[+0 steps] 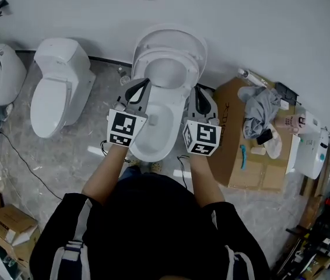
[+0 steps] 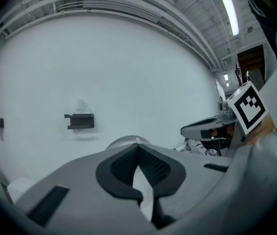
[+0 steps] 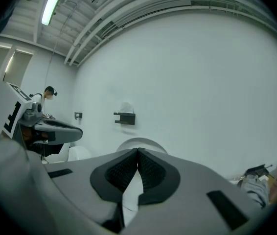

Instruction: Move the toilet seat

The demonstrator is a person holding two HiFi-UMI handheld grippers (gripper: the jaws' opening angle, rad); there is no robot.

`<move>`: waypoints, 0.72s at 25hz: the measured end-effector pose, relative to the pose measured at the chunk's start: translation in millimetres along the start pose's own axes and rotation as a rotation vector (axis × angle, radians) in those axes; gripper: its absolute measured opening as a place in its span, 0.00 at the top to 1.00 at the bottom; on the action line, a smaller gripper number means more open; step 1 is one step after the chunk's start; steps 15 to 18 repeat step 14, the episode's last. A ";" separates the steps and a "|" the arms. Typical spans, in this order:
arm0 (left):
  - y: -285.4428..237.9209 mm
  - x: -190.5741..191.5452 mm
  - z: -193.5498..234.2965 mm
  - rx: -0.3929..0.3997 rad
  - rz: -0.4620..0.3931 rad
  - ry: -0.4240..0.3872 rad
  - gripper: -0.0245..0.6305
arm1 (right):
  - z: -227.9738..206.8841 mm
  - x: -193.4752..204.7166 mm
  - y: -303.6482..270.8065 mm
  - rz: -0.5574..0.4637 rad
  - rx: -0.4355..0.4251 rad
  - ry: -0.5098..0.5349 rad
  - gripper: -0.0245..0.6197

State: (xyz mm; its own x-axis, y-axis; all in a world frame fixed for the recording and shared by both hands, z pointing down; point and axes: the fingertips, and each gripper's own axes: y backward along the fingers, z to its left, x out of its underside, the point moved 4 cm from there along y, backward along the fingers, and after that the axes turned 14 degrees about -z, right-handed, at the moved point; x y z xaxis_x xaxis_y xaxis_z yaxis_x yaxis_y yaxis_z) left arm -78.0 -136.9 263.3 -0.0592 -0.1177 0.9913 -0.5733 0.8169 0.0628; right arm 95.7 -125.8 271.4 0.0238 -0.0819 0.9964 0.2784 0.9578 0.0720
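Note:
A white toilet (image 1: pixel 153 127) stands in the middle of the head view. Its seat ring (image 1: pixel 168 60) and lid (image 1: pixel 174 37) are tipped up against the wall. My left gripper (image 1: pixel 143 81) sits at the bowl's left rim and my right gripper (image 1: pixel 197 91) at its right rim. Both are shut, tips touching, with nothing between the jaws. In the left gripper view the shut left gripper (image 2: pixel 138 146) points at the white wall above the raised lid (image 2: pixel 124 141). The right gripper view shows the same: the right gripper (image 3: pixel 138 152) is shut below the lid's top edge (image 3: pixel 150 145).
A second white toilet (image 1: pixel 60 86) and another white fixture (image 1: pixel 2 74) stand to the left. A cardboard box (image 1: pixel 235 156) with a grey cloth (image 1: pixel 261 109) and bottles stands to the right. More boxes (image 1: pixel 4 223) lie at the bottom left. A black bracket (image 3: pixel 125 117) hangs on the wall.

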 end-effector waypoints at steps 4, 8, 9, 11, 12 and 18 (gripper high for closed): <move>3.7 -5.7 -4.8 -0.010 -0.004 0.000 0.95 | -0.3 -5.9 7.2 -0.004 -0.003 0.006 0.93; 8.1 -9.3 -7.0 -0.016 -0.013 0.000 0.95 | 0.5 -6.9 13.0 -0.005 0.005 0.000 0.93; 9.9 -10.5 -7.8 -0.017 -0.017 -0.002 0.95 | 1.2 -7.9 14.8 -0.008 0.007 0.000 0.93; 12.4 -12.8 -8.4 -0.020 -0.025 -0.001 0.95 | 2.8 -10.2 16.9 -0.015 0.007 0.002 0.93; 13.2 -13.9 -8.2 -0.021 -0.028 0.000 0.95 | 3.4 -11.3 17.4 -0.018 0.008 0.004 0.93; 14.3 -15.9 -7.8 -0.021 -0.032 0.002 0.95 | 4.3 -13.3 18.3 -0.020 0.009 0.006 0.93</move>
